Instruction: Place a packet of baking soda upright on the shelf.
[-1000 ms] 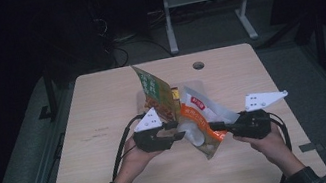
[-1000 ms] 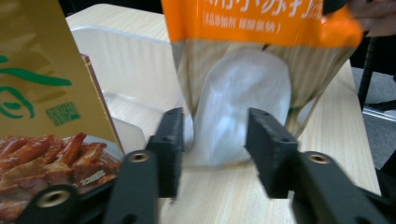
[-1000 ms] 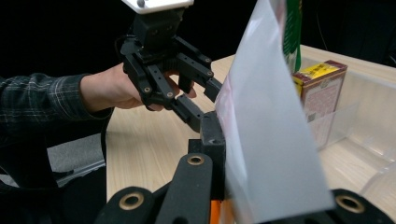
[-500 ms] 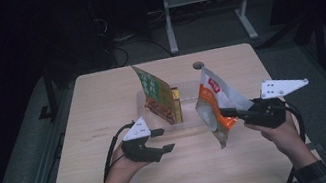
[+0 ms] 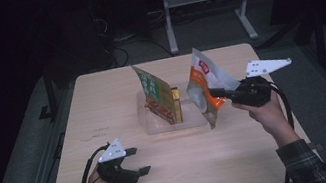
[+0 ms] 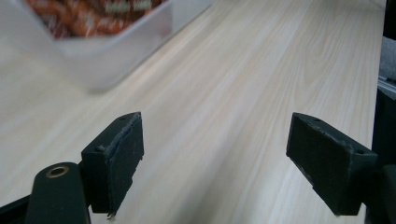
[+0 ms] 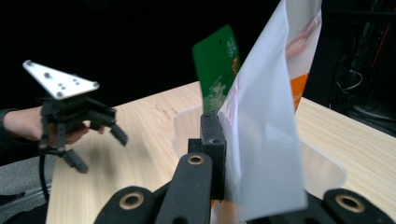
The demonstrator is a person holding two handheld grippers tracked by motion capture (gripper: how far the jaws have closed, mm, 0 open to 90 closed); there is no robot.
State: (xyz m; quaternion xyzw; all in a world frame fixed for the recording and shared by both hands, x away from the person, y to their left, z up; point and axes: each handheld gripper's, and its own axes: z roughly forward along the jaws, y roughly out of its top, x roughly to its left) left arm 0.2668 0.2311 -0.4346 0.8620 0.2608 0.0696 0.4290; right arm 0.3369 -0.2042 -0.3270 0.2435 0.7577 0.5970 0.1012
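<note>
The right gripper (image 5: 218, 95) keeps its fingers clamped on the orange snack bag (image 5: 203, 87), now lifted higher off the surface (image 5: 103, 107), beside the clear tray (image 5: 149, 124). The left gripper (image 5: 137, 162) has drawn back toward the near edge, and its fingers have just been opening and stand apart with nothing between them

Surface (image 5: 103, 107): pale wood, cable hole at 12 o'clock edge.
Clear tray (image 5: 152, 126): centre, holds upright green packet (image 5: 153, 93).
Orange-white pouch (image 5: 204, 89): at 3 o'clock of tray, pinched in right gripper (image 5: 214, 93).
Left gripper (image 5: 138, 162): at 7 o'clock, fingers spread, nothing between, just been opening.
</note>
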